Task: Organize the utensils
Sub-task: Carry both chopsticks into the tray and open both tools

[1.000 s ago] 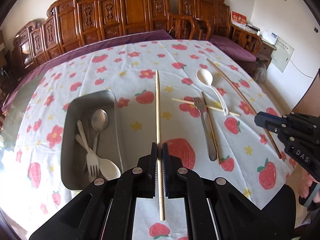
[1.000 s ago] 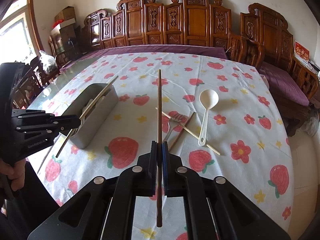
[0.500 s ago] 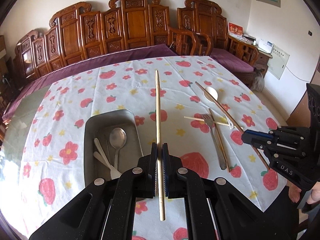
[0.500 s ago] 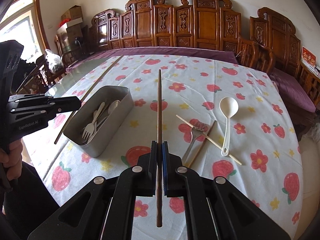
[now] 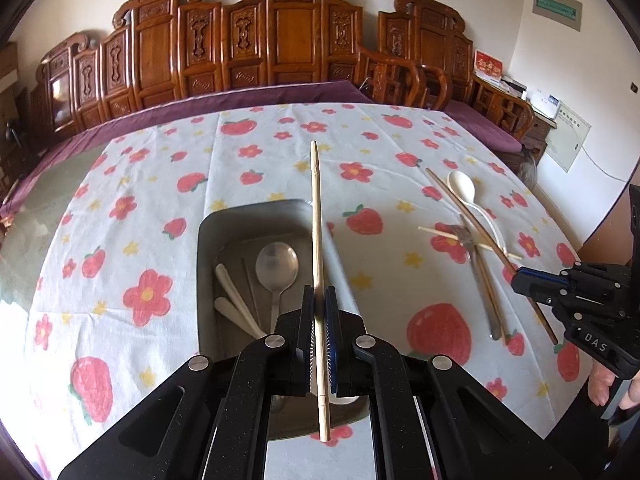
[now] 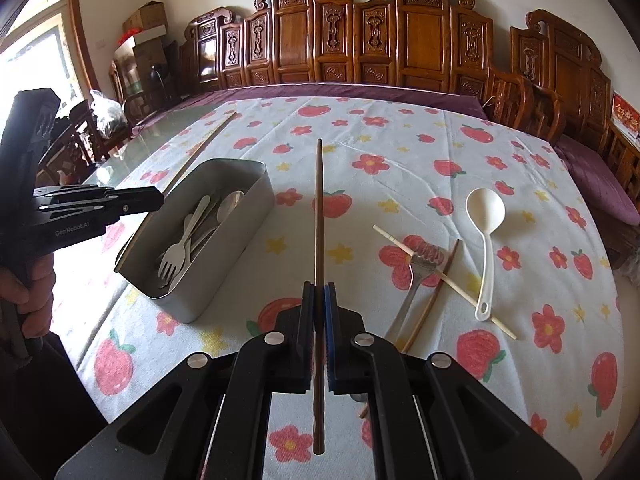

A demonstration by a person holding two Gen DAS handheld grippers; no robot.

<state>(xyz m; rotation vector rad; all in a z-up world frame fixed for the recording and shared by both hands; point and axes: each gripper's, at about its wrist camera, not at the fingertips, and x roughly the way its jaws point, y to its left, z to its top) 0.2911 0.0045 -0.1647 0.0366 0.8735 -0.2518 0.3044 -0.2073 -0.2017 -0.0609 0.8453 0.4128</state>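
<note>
Chopsticks in both grippers right now. The left gripper (image 5: 319, 312) has its jaws clamped on a pale chopstick (image 5: 316, 216), held above the metal tray (image 5: 208, 232) with the tip pointing past its far rim. The right gripper (image 6: 319, 308) has its jaws pinched shut on a dark brown chopstick (image 6: 319, 208), hovering over the desk between the tray and the leftover pile.

The tray already holds a metal spoon (image 5: 277, 264), a metal fork (image 6: 175, 258) and a couple of pale handles. On the floral tablecloth (image 5: 140, 184), a white ladle spoon (image 6: 485, 216), another fork (image 6: 420, 264) and two more chopsticks (image 6: 440, 276) are left, lying crossed on each other.

What worries me: the pale chopstick looks about as long as the tray (hard to judge through the fisheye), so if it's let go while angled, one end could catch the rim and it'd roll off onto the cloth. Both sticks are gripped near one end, so they could pivot in the jaws too. And the crossed pile will probably shift when one piece gets pulled.
</note>
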